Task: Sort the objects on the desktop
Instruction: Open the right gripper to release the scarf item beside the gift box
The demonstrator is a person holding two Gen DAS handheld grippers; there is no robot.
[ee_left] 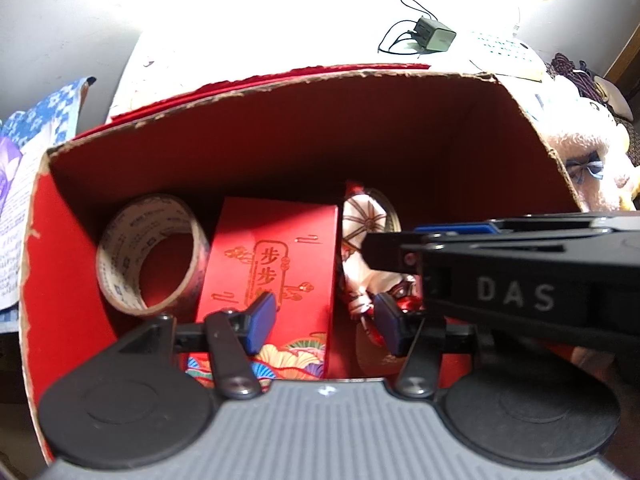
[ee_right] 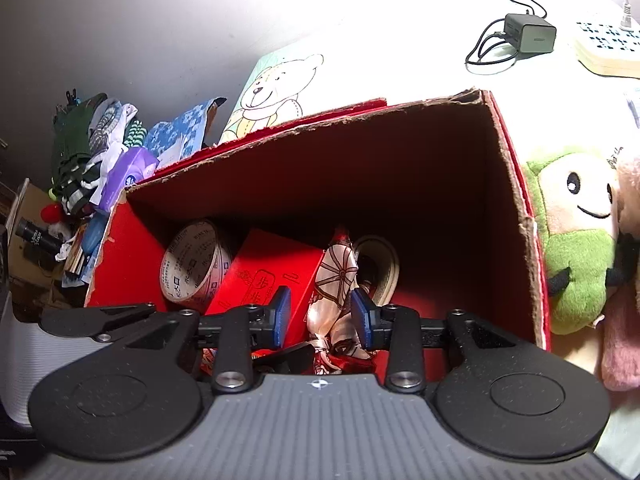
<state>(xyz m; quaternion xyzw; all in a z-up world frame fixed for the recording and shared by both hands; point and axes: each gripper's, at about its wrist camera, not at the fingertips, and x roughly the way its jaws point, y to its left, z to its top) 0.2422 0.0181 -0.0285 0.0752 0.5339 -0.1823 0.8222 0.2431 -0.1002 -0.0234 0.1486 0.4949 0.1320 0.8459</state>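
A red cardboard box (ee_left: 280, 140) (ee_right: 380, 168) stands open beneath both grippers. Inside lie a printed tape roll (ee_left: 120, 248) (ee_right: 192, 264), a red gift packet with gold characters (ee_left: 280, 248) (ee_right: 264, 268), a patterned silk cloth (ee_left: 360, 224) (ee_right: 336, 272) and a cream tape roll (ee_right: 380, 264). My left gripper (ee_left: 326, 324) hangs open over the packet's lower right edge, its pads off it. My right gripper (ee_right: 322, 318) is open above the cloth, which shows between its pads without being pressed. Seen from the left wrist, the right gripper (ee_left: 376, 254) reaches in from the right.
A black charger with its cable (ee_left: 436, 36) (ee_right: 530, 34) and a white power strip (ee_right: 608, 48) lie behind the box. A green plush toy (ee_right: 576, 240) leans against the box's right wall. Clothes (ee_right: 88, 148) and a tissue pack (ee_right: 132, 172) are heaped to the left.
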